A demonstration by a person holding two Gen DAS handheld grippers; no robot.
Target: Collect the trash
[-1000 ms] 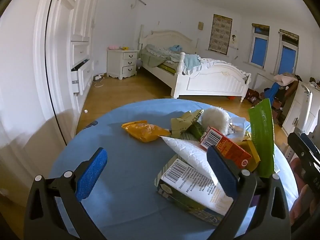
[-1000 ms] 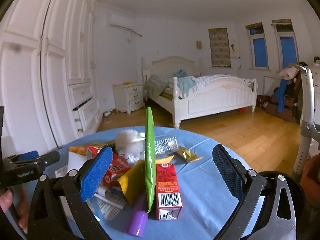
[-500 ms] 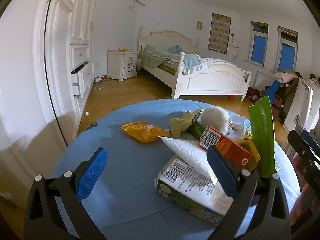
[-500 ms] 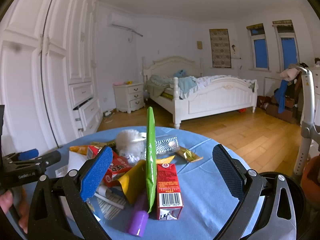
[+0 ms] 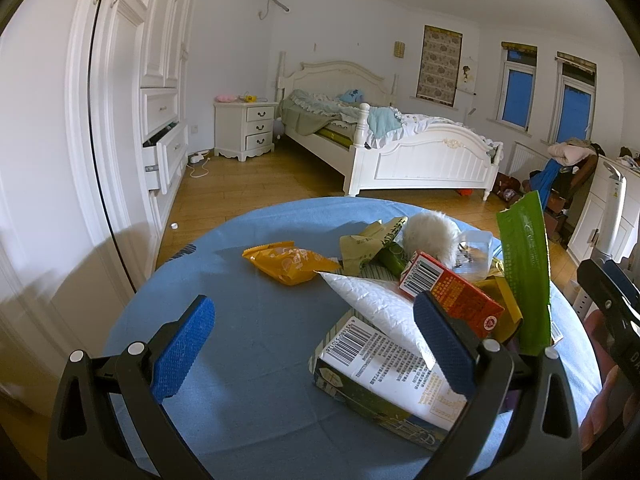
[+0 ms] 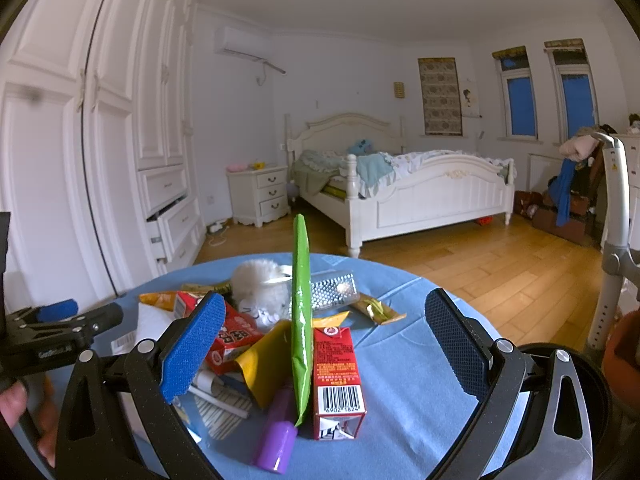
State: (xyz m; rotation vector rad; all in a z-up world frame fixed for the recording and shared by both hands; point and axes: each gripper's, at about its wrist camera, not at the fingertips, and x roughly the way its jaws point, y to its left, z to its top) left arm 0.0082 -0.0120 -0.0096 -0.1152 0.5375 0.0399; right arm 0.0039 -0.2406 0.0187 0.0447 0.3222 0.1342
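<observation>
A pile of trash lies on a round blue table (image 5: pixel 256 320). In the left wrist view I see an orange snack bag (image 5: pixel 290 266), a white pouch (image 5: pixel 376 308), a barcoded carton (image 5: pixel 384 376), a red drink box (image 5: pixel 448 294) and an upright green wrapper (image 5: pixel 524 264). My left gripper (image 5: pixel 316 344) is open and empty above the table's near side. In the right wrist view the green wrapper (image 6: pixel 302 320) stands beside a red drink box (image 6: pixel 338 372), a purple bottle (image 6: pixel 278 436) and a white fluffy ball (image 6: pixel 260 288). My right gripper (image 6: pixel 324 356) is open and empty around them.
A white wardrobe (image 5: pixel 120 120) with an open drawer stands left. A white bed (image 5: pixel 400 140) and nightstand (image 5: pixel 246 130) are behind the table. A black bin (image 6: pixel 560 400) sits by the table's right edge. The other gripper (image 6: pixel 52 332) shows at the left.
Both views have tilted slightly, showing a little more of the room above. Both grippers stay open over the table; the trash has not moved.
</observation>
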